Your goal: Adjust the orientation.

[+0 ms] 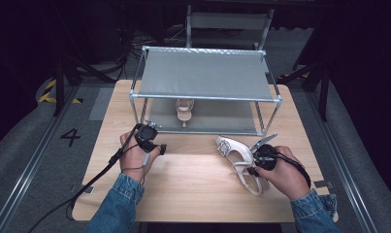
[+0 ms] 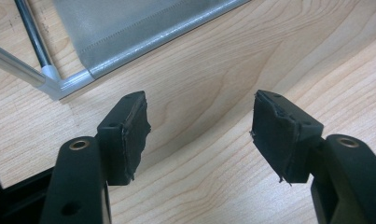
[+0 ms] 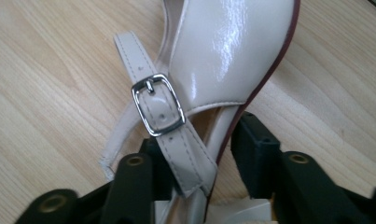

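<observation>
A glossy cream heeled shoe (image 1: pixel 234 153) with a jewelled toe and a buckled ankle strap lies on its side on the wooden table (image 1: pixel 193 189), right of centre. My right gripper (image 1: pixel 253 159) is at its heel end. In the right gripper view the jaws (image 3: pixel 195 158) stand on either side of the shoe (image 3: pixel 232 46), closed against the strap and the sole edge. My left gripper (image 1: pixel 149 127) hovers open by the rack's front left corner; its pads (image 2: pixel 129 135) have only bare wood between them. A matching shoe (image 1: pixel 184 110) stands on the rack's lower shelf.
A two-tier metal rack (image 1: pixel 207 97) with grey fabric shelves takes up the far half of the table; its corner joint (image 2: pixel 59 84) shows just ahead of the left jaws. A cable trails from the left gripper off the table's front left edge.
</observation>
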A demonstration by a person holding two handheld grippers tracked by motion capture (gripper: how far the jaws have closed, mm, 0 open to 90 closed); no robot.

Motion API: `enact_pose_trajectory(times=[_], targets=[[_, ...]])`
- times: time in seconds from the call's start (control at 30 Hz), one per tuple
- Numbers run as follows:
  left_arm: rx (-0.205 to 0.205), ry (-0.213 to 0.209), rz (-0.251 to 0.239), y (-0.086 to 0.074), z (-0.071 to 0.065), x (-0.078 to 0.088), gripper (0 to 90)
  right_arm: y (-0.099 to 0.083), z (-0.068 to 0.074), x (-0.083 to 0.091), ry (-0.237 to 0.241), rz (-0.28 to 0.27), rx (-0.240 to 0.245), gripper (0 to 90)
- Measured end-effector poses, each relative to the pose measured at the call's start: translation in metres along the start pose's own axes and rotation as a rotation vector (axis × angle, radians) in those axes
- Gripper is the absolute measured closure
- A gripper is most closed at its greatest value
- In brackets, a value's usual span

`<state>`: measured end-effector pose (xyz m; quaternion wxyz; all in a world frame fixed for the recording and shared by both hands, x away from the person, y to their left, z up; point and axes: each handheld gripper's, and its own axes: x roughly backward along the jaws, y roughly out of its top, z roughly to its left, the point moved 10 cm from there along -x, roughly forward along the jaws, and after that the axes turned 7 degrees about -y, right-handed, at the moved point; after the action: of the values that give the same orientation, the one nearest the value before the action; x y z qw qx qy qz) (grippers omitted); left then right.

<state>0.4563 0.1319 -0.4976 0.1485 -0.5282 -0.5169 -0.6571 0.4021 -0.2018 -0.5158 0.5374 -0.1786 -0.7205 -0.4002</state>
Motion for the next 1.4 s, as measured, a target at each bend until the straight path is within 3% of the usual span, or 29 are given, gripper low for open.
enact_pose_trajectory(times=[0.13, 0.2, 0.3, 0.37, 0.4, 0.53, 0.7, 0.83, 0.87, 1.07, 1.23, 1.3, 1.4], targets=[[-0.003, -0.001, 0.005, 0.0, 0.0, -0.001, 36.5, 0.001, 0.001, 0.006, 0.027, -0.005, -0.076, 67.4], [-0.004, 0.0, 0.008, 0.0, 0.001, -0.001, 36.4, 0.0, 0.006, 0.014, 0.074, 0.015, -0.125, 69.1], [-0.013, 0.002, 0.012, -0.001, 0.001, -0.002, 36.5, -0.004, 0.018, 0.026, 0.185, 0.064, -0.195, 71.8], [-0.011, -0.005, 0.012, -0.001, -0.001, -0.003, 36.4, -0.006, 0.024, 0.028, 0.241, 0.093, -0.218, 71.7], [-0.011, -0.004, 0.012, -0.001, -0.001, -0.003, 36.5, -0.006, 0.024, 0.027, 0.247, 0.1, -0.226, 70.0], [-0.01, -0.004, 0.01, 0.0, 0.0, -0.002, 36.4, 0.001, 0.011, 0.02, 0.208, 0.018, -0.204, 60.3], [-0.021, -0.016, 0.019, -0.001, -0.002, -0.004, 36.2, 0.005, 0.004, 0.017, 0.184, -0.031, -0.185, 58.5], [-0.015, -0.013, 0.018, -0.001, -0.002, -0.003, 35.9, 0.01, -0.019, 0.012, 0.032, -0.11, -0.135, 51.1], [-0.015, -0.012, 0.019, -0.001, -0.001, -0.003, 35.9, 0.011, -0.022, 0.011, 0.016, -0.123, -0.117, 48.9], [-0.017, -0.017, 0.026, -0.002, -0.002, -0.004, 35.6, 0.013, -0.028, 0.012, 0.01, -0.158, -0.08, 44.9], [-0.015, -0.015, 0.024, -0.002, -0.002, -0.004, 35.4, 0.018, -0.03, 0.031, -0.006, -0.213, -0.077, 42.9], [-0.02, -0.012, 0.016, -0.001, -0.002, -0.004, 35.4, 0.022, -0.025, 0.045, -0.007, -0.246, -0.073, 44.2], [-0.02, -0.01, 0.024, -0.003, -0.003, -0.002, 35.4, 0.025, -0.012, 0.056, 0.026, -0.254, -0.041, 49.5]])
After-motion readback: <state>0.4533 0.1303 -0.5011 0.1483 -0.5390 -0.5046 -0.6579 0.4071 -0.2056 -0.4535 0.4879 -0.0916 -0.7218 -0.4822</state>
